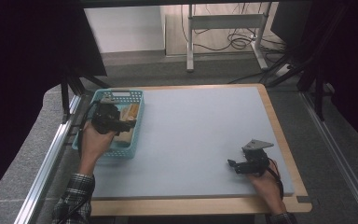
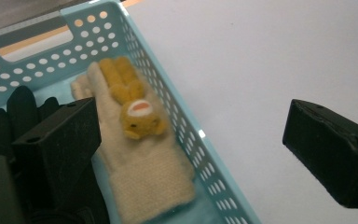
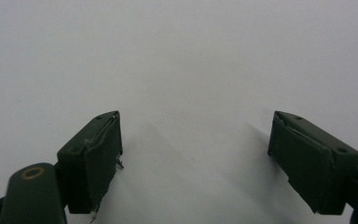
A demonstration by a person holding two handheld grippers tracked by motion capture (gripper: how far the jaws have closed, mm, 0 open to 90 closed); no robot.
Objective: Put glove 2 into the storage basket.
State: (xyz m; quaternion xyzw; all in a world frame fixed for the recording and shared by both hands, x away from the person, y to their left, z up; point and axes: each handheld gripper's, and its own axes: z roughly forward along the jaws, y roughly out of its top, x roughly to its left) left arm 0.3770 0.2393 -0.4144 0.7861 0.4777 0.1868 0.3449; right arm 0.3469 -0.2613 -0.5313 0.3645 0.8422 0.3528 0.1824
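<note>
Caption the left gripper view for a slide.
Open left gripper straddles the blue basket's wall above a cream glove with a yellow plush animal.

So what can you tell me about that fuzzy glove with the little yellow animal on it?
The glove looks knitted from soft cream wool, with a wide ribbed cuff. A small yellow plush animal with long ears and an orange mouth patch sits on its back. It lies flat inside the light blue basket, along the holed wall, fingers toward the far end. Something black lies beside it. The open left gripper hovers over it, one jaw above the basket, one over the table.
</note>
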